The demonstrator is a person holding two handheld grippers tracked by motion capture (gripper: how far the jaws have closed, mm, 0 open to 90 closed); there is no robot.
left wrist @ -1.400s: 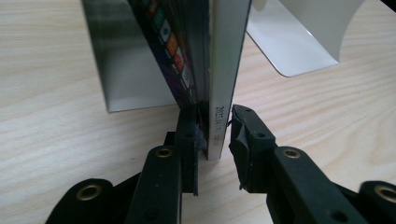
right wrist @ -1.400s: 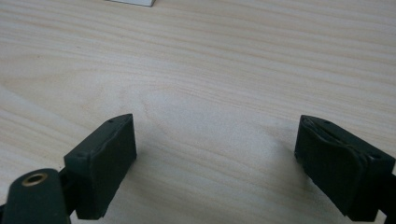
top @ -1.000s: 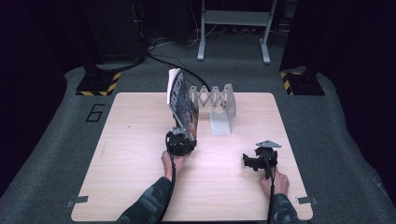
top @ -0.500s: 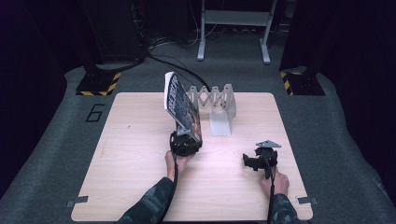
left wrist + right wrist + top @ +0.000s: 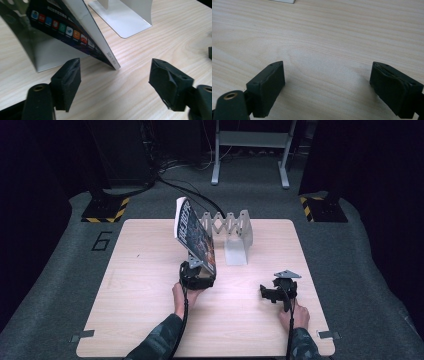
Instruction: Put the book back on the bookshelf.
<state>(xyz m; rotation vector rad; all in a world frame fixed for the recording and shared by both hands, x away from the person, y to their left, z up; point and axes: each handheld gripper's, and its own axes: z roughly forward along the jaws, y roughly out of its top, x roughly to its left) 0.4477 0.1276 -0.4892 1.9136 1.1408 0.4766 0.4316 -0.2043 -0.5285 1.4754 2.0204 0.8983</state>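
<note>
The left gripper (image 5: 115, 87) has just been opening: its black padded jaws now stand wide apart, released, with the lower corner of the book (image 5: 195, 235) lying between them but touched by neither pad. A second ago the high view showed that gripper closed on the book's bottom edge; now the book stands by its own lean, tilted back toward 11 o'clock against a metal bookend (image 5: 47, 56). I judge that the placing step is done, and what remains is to draw the gripper back toward 6 o'clock without brushing the corner.

The book sits near the middle of the bench (image 5: 145, 320), just left of the folding rack (image 5: 230, 222) at 12 o'clock. Its cover is glossy and dark, with a row of small coloured icons along the lower edge; the page block shows as a flat pale wedge, and the spine ends in a sharp corner that rests on the wood. The bookend is thin, matte grey sheet metal with a flat foot; a second, paler one (image 5: 125, 21) lies toward 1 o'clock with rounded corners. The bench is light wood with fine, straight grain.

The right gripper (image 5: 277, 290) rests at 4 o'clock, its jaws spread over bare wood, nothing in them.
</note>
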